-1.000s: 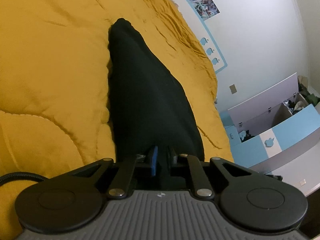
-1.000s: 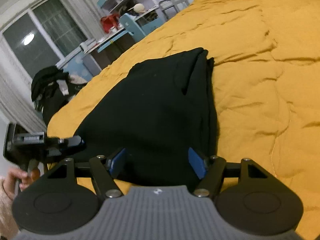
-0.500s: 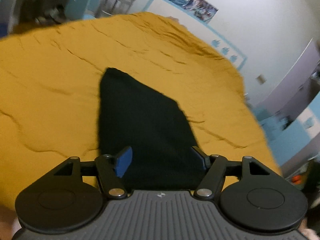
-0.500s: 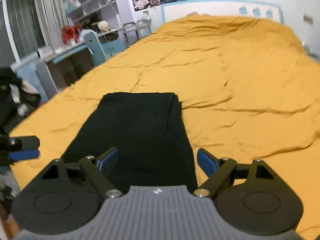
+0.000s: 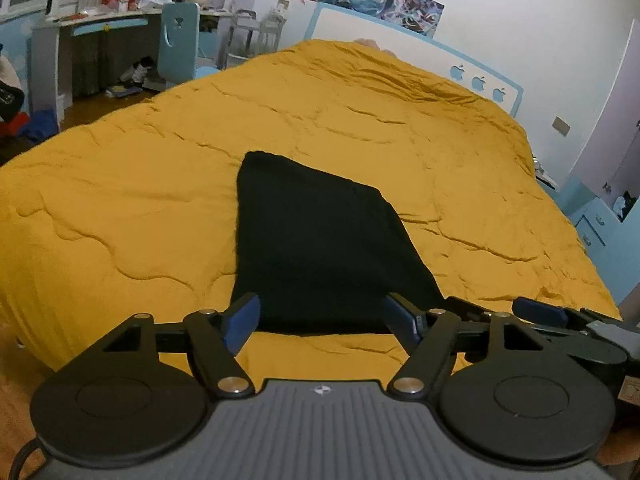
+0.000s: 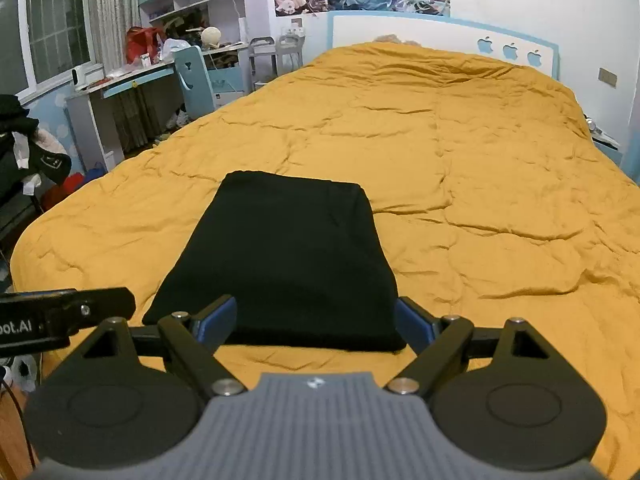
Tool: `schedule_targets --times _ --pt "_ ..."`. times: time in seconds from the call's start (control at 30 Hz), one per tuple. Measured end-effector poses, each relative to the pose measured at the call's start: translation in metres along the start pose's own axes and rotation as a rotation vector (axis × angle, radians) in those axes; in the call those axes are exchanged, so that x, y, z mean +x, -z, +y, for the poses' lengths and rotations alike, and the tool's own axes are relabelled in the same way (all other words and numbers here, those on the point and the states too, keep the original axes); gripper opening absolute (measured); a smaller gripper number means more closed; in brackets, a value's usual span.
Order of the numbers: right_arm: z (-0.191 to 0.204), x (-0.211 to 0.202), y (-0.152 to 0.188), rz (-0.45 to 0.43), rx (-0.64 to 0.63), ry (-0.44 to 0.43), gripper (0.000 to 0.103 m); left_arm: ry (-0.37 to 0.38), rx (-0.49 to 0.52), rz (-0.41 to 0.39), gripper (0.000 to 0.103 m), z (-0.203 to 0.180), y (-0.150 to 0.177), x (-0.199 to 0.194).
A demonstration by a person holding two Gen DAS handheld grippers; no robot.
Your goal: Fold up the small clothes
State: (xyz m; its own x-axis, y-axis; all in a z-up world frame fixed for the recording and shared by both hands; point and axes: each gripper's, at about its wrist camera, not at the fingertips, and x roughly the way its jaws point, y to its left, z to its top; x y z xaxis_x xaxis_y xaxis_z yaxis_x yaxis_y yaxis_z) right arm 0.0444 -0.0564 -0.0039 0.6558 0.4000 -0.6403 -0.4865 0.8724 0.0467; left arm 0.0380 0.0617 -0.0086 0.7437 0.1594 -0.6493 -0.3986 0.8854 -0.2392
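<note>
Big picture first: a wide bed [image 6: 480, 168] under a mustard-yellow quilted cover [image 5: 140, 208], puffy and creased along wavy stitch lines, fills the view ahead of both sets of jaws. On it lies the black garment [image 6: 288, 256], soft matte knit folded into a flat, tapering slab with rounded far corners, dead ahead of both tools and just beyond their tips, its near edge close to the foot of the bed. Now the left gripper [image 5: 324, 322]: its jaws have just been opening and stand wide, blue pads [image 5: 242, 320] apart, nothing between them, clear of the cloth. The right gripper [image 6: 316, 322], matte black linkage on a ribbed grey body, has just spread its jaws too; they gape empty above the garment's near edge.
</note>
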Motion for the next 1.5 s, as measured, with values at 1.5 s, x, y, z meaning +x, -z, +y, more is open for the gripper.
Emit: schedule_targets --times 1.5 --pt "0.004 -0.012 0.006 0.039 0.020 0.053 0.082 -0.005 0.015 0.071 0.084 -0.005 0.009 0.007"
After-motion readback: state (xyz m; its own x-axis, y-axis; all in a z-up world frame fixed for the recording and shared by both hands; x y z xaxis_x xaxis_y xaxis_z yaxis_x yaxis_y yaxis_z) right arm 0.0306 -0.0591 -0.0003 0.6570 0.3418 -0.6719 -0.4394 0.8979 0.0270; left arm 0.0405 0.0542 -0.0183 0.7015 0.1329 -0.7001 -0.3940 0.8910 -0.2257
